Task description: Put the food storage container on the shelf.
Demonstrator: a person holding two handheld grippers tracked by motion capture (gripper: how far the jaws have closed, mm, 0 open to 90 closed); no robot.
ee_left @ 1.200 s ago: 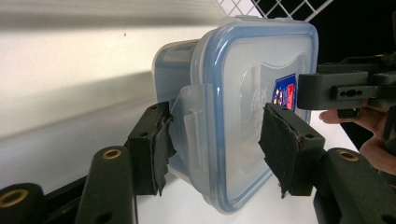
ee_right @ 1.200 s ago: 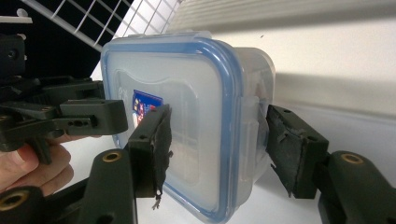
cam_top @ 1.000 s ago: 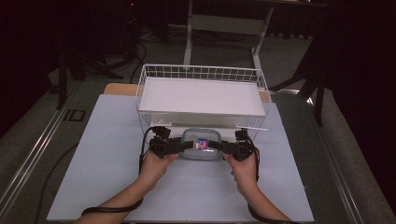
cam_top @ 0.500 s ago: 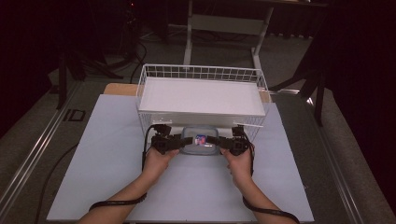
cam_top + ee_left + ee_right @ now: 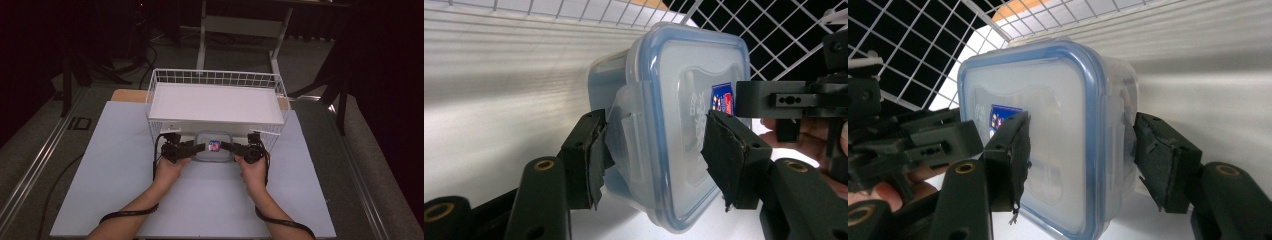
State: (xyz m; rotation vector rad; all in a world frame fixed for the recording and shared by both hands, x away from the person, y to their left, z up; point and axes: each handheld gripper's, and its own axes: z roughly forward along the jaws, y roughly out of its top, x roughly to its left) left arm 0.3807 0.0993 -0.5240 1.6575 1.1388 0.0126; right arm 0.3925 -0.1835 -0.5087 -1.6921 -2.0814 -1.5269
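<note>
- A clear plastic container (image 5: 214, 148) with a blue-rimmed lid is seen in the high view, low over the white counter (image 5: 115, 165) and just in front of the near wall of a white wire basket (image 5: 215, 80).
- The container is flanked by both tools: the left tool (image 5: 201, 147) is at its left end, the right tool (image 5: 223, 146) at its right end, and the two point toward each other.
- In the left gripper view the container (image 5: 674, 125) is clenched by the left tool (image 5: 659, 155); one pad is pressed on the side latch and wall, the other on the lid face beside a small coloured label (image 5: 722, 98).
- In the right gripper view the container (image 5: 1058, 130) is grasped by the right tool (image 5: 1083, 155) as well, with one pad laid on the lid near the label (image 5: 1003, 116) and the other against the side wall.
- The lid is seated on the container, and it faces upward in the high view.
- The basket's white floor (image 5: 499, 75) is seen behind the container in both gripper views.
</note>
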